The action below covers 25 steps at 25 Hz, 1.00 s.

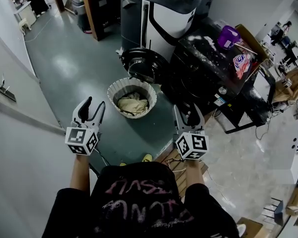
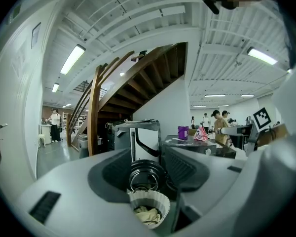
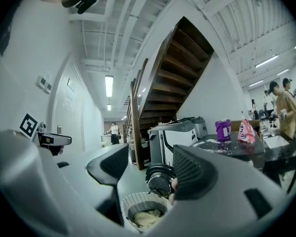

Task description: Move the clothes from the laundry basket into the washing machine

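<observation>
On the left gripper (image 1: 95,104), jaws parted, pads pressing on nothing. On the right gripper (image 1: 187,110), the same: released and empty. Both held side by side in front of a black shirt (image 1: 139,202), pointing toward 12 o'clock in the head view.

Straight ahead between them, on the green floor (image 1: 64,63): the laundry basket (image 1: 112,90), white and fluted, well apart from either gripper. Inside it, a heap of pale clothes (image 1: 132,104), untouched. Visible low and centred through the gap of the jaws in both gripper views.

At 1 o'clock from the basket, the washing machine (image 1: 161,19), white-fronted with black trim. Its round door (image 1: 141,63) swung open and sitting low, just beyond the basket's far rim, between the basket and the machine's front.

At 3 o'clock from the machine, close against it, a black table (image 1: 203,68) with white smears across the top. On it, a purple container (image 1: 228,36) and, toward 5 o'clock from that, a pink-and-white pouch (image 1: 242,63).

At 11 o'clock from the basket, wooden stair posts (image 1: 92,9) rising beside the machine. Along 9 o'clock, a white wall (image 1: 10,133). Far off past the table, at 3 o'clock in the right gripper view, people (image 3: 281,107) standing.
</observation>
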Each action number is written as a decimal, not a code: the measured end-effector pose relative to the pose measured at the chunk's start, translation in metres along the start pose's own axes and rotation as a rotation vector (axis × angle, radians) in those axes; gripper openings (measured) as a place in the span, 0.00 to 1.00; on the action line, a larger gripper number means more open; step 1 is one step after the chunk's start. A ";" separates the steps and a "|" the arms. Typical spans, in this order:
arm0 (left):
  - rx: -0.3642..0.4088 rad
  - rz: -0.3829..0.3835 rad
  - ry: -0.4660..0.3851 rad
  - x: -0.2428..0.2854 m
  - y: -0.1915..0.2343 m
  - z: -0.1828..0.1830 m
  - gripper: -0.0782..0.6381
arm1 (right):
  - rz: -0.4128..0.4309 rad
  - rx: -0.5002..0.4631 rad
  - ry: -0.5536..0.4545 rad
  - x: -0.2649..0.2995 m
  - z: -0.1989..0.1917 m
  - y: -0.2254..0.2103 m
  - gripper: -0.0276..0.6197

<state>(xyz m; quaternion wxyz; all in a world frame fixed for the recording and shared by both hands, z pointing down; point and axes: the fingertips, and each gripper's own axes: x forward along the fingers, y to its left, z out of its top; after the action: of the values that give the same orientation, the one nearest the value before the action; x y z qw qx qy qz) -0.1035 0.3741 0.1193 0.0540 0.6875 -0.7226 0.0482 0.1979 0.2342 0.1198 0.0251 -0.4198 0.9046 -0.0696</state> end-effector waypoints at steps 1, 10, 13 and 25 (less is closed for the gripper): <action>0.004 0.001 0.001 0.004 -0.003 0.001 0.41 | 0.003 0.001 0.000 0.002 0.000 -0.005 0.48; 0.042 0.021 -0.004 0.040 -0.031 0.011 0.41 | 0.046 0.019 -0.004 0.026 -0.003 -0.046 0.48; 0.052 0.019 0.018 0.050 -0.041 0.006 0.41 | 0.055 0.030 -0.004 0.032 -0.001 -0.055 0.48; 0.066 -0.015 0.042 0.095 -0.038 0.005 0.41 | 0.041 0.040 0.013 0.064 -0.011 -0.076 0.48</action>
<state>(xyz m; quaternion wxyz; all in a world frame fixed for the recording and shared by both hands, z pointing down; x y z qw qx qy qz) -0.0705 0.2774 0.1276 0.0468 0.6932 -0.7141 0.0857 0.2126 0.1379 0.1428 0.0293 -0.4003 0.9115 -0.0898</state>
